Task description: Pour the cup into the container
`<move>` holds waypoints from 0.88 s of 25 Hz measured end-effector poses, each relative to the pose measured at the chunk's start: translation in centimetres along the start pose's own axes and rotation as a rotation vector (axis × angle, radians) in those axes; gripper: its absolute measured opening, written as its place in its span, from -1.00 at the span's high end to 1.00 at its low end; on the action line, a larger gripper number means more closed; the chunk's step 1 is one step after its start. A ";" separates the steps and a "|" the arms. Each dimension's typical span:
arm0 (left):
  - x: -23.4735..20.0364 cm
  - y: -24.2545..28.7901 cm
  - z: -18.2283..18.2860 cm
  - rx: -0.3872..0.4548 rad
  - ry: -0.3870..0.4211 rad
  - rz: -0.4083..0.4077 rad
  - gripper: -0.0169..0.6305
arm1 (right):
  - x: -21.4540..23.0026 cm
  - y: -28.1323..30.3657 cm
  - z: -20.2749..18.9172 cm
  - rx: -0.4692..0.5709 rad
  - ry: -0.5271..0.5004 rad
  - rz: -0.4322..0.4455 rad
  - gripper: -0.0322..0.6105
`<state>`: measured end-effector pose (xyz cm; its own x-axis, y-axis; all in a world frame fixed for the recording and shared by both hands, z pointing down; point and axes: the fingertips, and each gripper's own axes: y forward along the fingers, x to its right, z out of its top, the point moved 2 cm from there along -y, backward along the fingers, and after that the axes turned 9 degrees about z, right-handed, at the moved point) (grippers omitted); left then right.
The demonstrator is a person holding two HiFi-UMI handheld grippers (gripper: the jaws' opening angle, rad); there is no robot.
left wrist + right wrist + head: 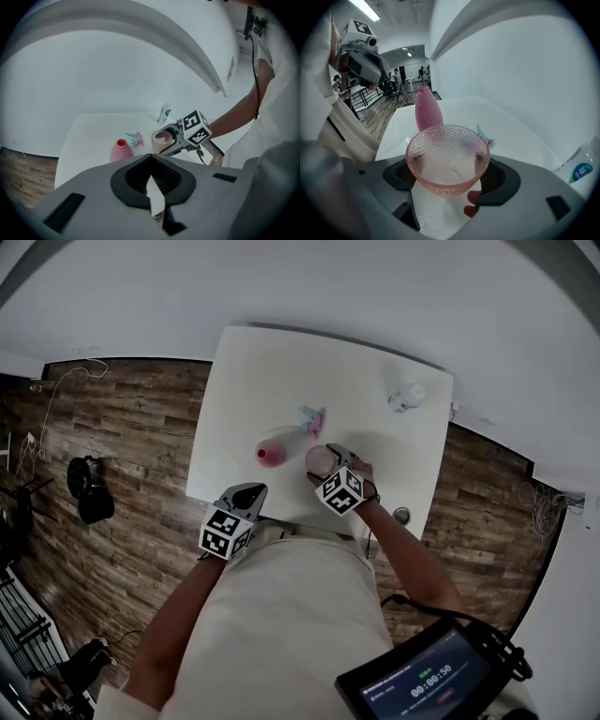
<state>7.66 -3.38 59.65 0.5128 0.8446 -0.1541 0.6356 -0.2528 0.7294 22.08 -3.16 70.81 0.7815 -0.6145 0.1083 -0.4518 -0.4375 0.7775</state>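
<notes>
A: Clothes?
B: White top (281, 615), short white sleeve (275, 89).
A: Gear?
B: Left gripper (251, 491) and right gripper (328, 463): grey shells, black jaw pads, a black-and-white marker cube (225, 531) on each. Thin black cable (254, 47) along the shoulder.

Head view looks steeply down — both gripper views skim low, sharing table (281, 381) and pink container (271, 454).

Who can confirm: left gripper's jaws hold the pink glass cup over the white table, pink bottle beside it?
Wrong gripper. The right gripper has its jaws on the pink glass cup over the white table, pink bottle beside it, as the right gripper view shows. The left gripper is empty.
</notes>
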 end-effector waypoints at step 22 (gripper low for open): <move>0.1 -0.4 -0.5 -0.015 0.012 0.012 0.92 | 0.3 1.4 -0.9 0.027 -0.007 0.006 -0.28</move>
<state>7.15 -2.97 59.70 0.5136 0.8470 -0.1373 0.6207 -0.2563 0.7409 22.06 -3.36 72.51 0.7757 -0.6217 0.1090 -0.4684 -0.4512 0.7596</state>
